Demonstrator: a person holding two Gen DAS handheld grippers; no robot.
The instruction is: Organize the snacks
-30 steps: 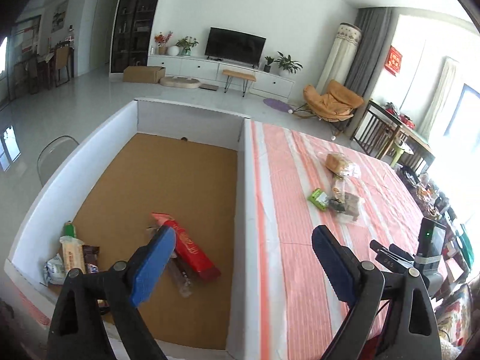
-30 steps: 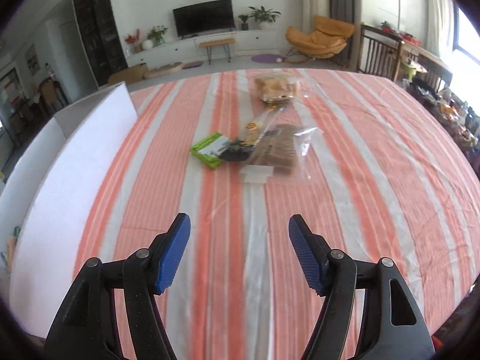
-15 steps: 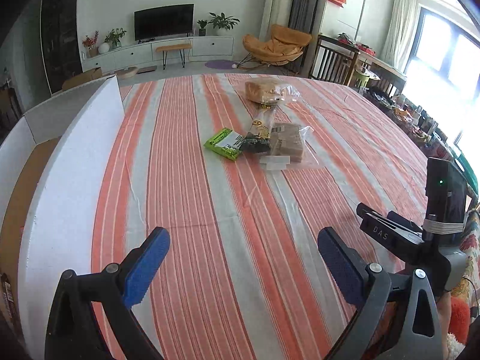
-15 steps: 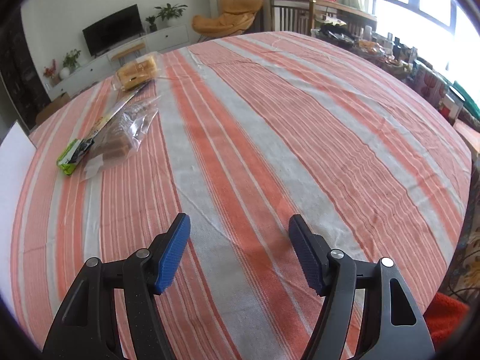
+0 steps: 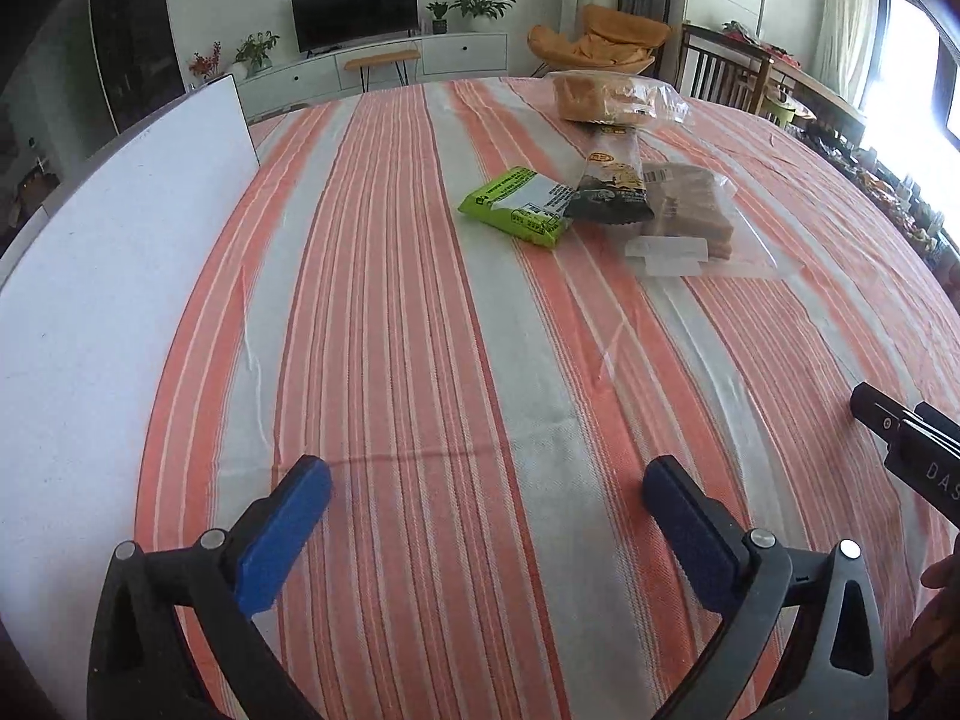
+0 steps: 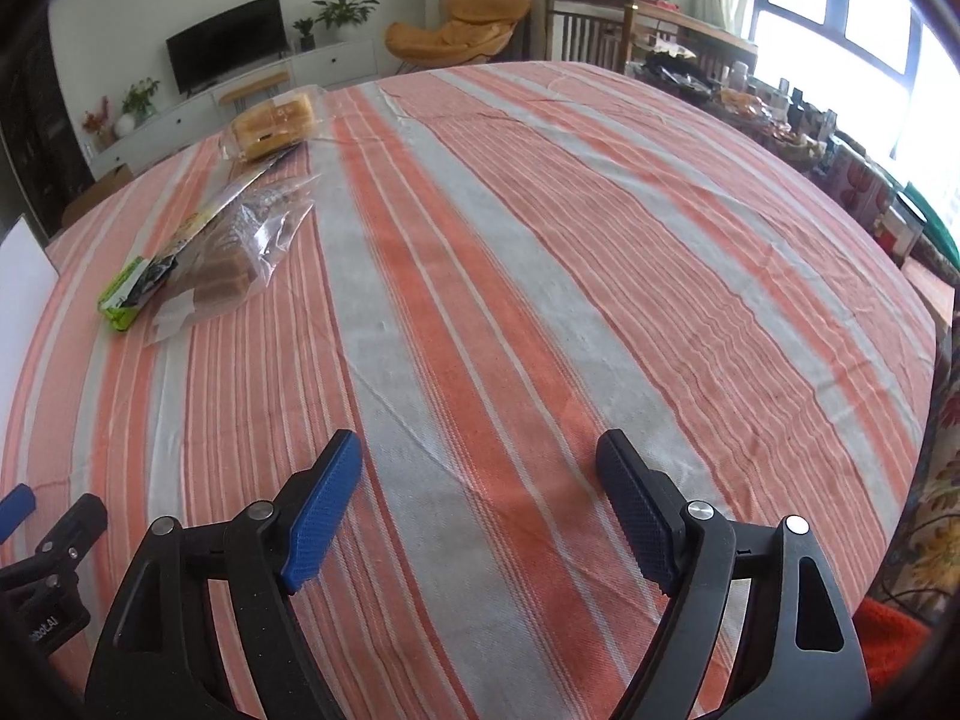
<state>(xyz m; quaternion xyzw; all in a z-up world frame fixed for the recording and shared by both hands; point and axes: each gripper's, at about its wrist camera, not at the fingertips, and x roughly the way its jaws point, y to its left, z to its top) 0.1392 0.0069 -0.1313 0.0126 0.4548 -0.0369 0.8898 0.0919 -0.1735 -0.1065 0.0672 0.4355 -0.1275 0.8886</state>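
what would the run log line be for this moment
left claw: opening, empty | right claw: opening, empty | green packet, dark packet, clear bag, bread bag: on tablecloth

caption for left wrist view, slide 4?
Left gripper opening, empty, above striped tablecloth; green packet, dark packet and bagged snacks ahead.

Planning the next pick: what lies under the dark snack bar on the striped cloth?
The dark snack bar overlaps the green packet at one side and the clear bag of brown wafers at the other. Whether its middle touches the tablecloth is hidden.
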